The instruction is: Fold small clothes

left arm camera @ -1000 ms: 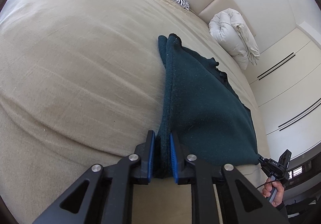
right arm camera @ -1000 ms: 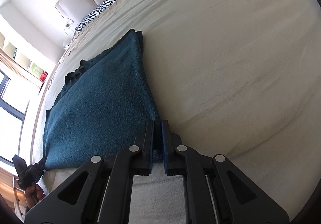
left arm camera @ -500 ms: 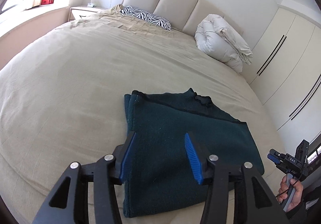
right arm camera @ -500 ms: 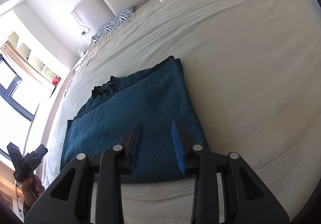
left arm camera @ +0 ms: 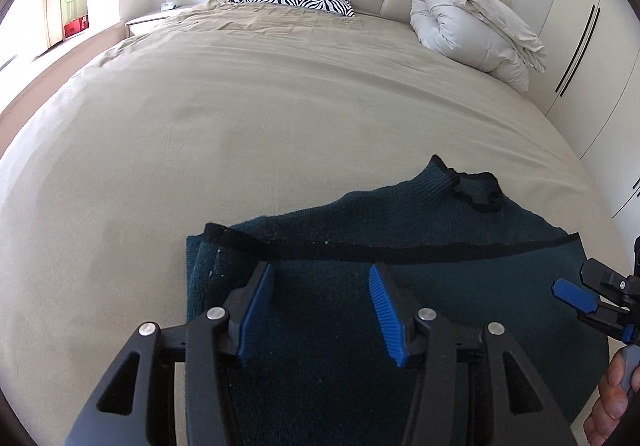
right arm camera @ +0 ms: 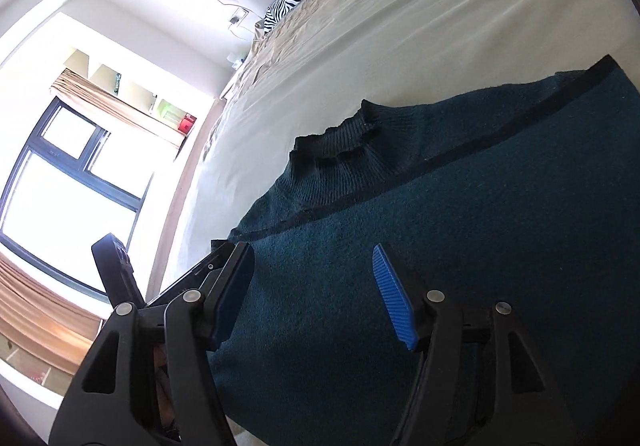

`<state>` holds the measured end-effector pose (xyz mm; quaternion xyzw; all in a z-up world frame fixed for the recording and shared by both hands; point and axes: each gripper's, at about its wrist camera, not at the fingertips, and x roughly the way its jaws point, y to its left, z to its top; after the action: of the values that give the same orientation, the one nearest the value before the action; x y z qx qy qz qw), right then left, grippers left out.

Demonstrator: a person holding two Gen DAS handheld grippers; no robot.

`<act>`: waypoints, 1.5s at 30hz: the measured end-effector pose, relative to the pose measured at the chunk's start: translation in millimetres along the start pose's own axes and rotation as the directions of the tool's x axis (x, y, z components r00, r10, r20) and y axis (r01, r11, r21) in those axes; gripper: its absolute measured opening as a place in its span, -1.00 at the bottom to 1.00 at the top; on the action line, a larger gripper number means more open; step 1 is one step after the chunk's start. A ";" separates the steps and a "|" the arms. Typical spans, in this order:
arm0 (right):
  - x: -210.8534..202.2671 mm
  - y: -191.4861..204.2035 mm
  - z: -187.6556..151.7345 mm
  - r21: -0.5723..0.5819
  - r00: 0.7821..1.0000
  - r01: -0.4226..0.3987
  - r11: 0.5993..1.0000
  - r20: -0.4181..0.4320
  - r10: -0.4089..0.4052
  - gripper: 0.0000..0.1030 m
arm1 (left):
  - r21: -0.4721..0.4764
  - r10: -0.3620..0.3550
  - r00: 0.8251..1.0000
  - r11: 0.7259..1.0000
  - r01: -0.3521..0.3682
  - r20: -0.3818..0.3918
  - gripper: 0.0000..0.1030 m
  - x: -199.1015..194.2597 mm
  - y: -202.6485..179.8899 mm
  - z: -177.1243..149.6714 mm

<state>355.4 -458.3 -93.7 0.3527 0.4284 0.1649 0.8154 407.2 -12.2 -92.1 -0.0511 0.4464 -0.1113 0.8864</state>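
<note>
Both the left gripper (left arm camera: pixel 322 310) and right gripper (right arm camera: pixel 316 294) hover with jaws spread, empty, above the teal sweater (left arm camera: pixel 420 246) folded on the bed (left arm camera: pixel 240 106); the next fold wants matched grips on its edges

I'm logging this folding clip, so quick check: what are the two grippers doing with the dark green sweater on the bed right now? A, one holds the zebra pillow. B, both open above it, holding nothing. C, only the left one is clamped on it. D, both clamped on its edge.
B: the left gripper and right gripper both have their blue pads spread apart over the flat sweater.
</note>
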 end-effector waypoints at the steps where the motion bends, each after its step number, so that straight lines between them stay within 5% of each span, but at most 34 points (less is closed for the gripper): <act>1: 9.5 -2.7 2.3 0.011 1.000 -0.005 1.000 -0.007 0.005 0.17 | -0.010 -0.007 1.000 1.000 0.007 0.005 0.06 5.5 5.7 -5.4; 4: 22.8 -22.9 11.0 0.066 0.999 0.033 0.997 0.017 -0.035 0.05 | -0.022 -0.027 0.999 0.999 0.028 0.031 0.07 5.6 11.9 -8.7; 7: 15.9 -49.6 20.0 0.140 0.998 0.001 0.990 0.056 -0.009 -0.40 | -0.012 -0.030 0.999 0.999 0.030 0.032 0.10 8.5 12.6 -8.1; 18: -77.3 -152.2 28.0 0.367 0.937 0.038 0.929 0.309 -0.161 -0.52 | 0.021 -0.006 0.998 1.000 0.005 0.061 0.13 10.4 7.9 -15.0; 23: -97.3 -136.6 21.4 0.353 0.912 0.137 0.925 0.319 -0.257 -0.46 | 0.030 0.006 0.998 1.000 -0.008 0.065 0.13 10.5 5.1 -16.7; 25: -97.1 -120.0 15.9 0.320 0.921 0.105 0.942 0.325 -0.213 -0.46 | 0.031 0.008 0.998 0.999 -0.010 0.067 0.13 10.1 4.3 -17.5; 32: -44.6 -10.9 -26.3 0.052 0.992 -0.037 0.998 0.124 0.030 -0.46 | 0.036 0.016 0.997 0.999 -0.019 0.071 0.13 9.2 3.0 -19.2; 37: 7.3 45.1 -85.4 -0.054 0.988 -0.129 0.990 -0.087 0.124 -0.46 | 0.037 0.016 0.997 0.999 -0.019 0.073 0.13 8.9 2.6 -19.3; 41: 29.0 30.1 -102.1 -0.019 0.989 -0.068 0.997 -0.134 0.065 -0.46 | 0.036 0.014 0.997 0.999 -0.016 0.074 0.13 8.4 2.5 -18.8; 45: 0.0 -21.0 -94.1 0.102 0.993 -0.098 0.990 -0.054 0.104 -0.46 | 0.034 0.010 0.997 0.999 -0.012 0.077 0.13 8.9 3.3 -19.0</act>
<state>278.0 -432.1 -144.9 0.4093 0.4414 0.1949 0.7744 397.6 -11.0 -111.0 -0.0376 0.4103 -0.1122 0.9042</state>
